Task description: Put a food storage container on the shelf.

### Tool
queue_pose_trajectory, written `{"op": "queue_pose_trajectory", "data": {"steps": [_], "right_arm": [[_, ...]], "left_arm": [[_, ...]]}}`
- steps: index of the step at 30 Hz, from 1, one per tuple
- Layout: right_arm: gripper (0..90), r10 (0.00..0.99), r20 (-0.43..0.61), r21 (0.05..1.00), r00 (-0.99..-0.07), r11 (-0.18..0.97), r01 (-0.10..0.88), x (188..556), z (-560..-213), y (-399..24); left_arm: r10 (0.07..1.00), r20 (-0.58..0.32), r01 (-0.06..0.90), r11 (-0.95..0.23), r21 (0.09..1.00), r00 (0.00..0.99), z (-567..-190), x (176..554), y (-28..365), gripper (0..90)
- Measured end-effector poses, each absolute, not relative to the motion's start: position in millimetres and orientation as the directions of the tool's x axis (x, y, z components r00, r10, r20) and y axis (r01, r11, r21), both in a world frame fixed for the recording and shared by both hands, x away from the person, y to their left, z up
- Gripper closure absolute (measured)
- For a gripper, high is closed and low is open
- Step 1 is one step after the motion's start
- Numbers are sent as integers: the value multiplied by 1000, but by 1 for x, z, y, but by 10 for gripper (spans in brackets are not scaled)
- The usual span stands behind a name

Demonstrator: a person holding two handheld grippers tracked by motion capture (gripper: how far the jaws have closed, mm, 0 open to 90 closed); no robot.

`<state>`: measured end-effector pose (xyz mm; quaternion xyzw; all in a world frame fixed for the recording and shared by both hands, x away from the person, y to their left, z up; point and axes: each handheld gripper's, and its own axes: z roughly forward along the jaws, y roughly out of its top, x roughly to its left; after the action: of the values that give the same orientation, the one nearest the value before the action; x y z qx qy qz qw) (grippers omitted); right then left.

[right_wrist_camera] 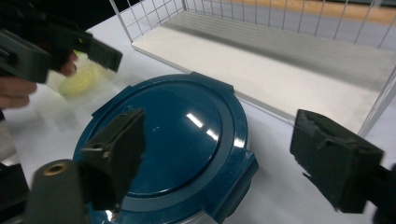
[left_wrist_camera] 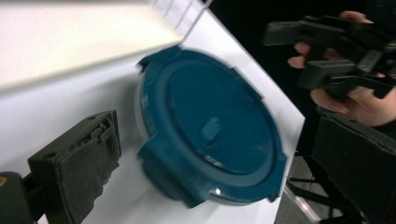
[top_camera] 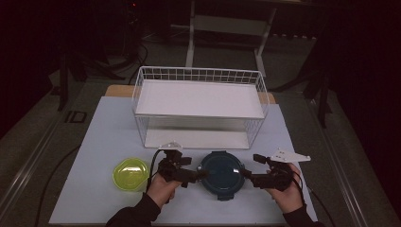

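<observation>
A round container with a dark blue clip-on lid (top_camera: 221, 174) sits at the front middle of the white desk (top_camera: 94, 142), just in front of a white wire rack (top_camera: 198, 101) with two shelves. The left gripper (top_camera: 197, 173) reaches its left side and the right gripper (top_camera: 247, 176) its right side, each held in a hand. Both sets of jaws are spread wide: in each gripper view the container (left_wrist_camera: 210, 126) (right_wrist_camera: 173, 144) lies between them, with neither pad clearly touching it. A yellow-green bowl (top_camera: 131, 174) rests on the desk to the left of the left hand (top_camera: 163, 189).
</observation>
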<state>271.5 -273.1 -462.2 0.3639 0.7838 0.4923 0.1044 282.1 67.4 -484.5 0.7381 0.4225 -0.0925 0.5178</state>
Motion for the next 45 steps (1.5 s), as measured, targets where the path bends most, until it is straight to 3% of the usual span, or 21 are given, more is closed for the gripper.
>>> {"op": "queue_pose_trajectory", "data": {"steps": [12, 22, 25, 26, 31, 32, 40, 45], "right_arm": [[270, 683, 351, 731, -641, 228, 643, 287, -472, -276], [294, 696, 373, 697, -614, 226, 680, 290, -476, -278], [299, 697, 372, 695, -613, 229, 682, 290, -476, -278], [301, 697, 375, 693, -611, 226, 684, 290, -476, -279], [305, 701, 374, 691, -607, 226, 687, 290, -476, -281], [306, 703, 373, 690, -606, 227, 687, 290, -476, -282], [321, 700, 387, 674, -601, 230, 702, 289, -479, -283], [321, 696, 407, 661, -591, 223, 717, 290, -482, -286]], "left_arm": [[578, -651, 839, -116, 531, 492, -502, 290, 69, 75], [555, -747, 912, -53, 407, 365, -516, 296, 69, 174], [552, -760, 923, -50, 381, 344, -520, 297, 68, 233], [548, -766, 927, -49, 371, 335, -522, 298, 68, 298], [455, -839, 949, -43, 314, 298, -529, 301, 71, 486], [441, -849, 952, -51, 300, 291, -531, 303, 72, 490], [422, -856, 951, -68, 300, 300, -533, 305, 73, 500], [439, -816, 923, -95, 373, 375, -524, 302, 67, 502]]}}
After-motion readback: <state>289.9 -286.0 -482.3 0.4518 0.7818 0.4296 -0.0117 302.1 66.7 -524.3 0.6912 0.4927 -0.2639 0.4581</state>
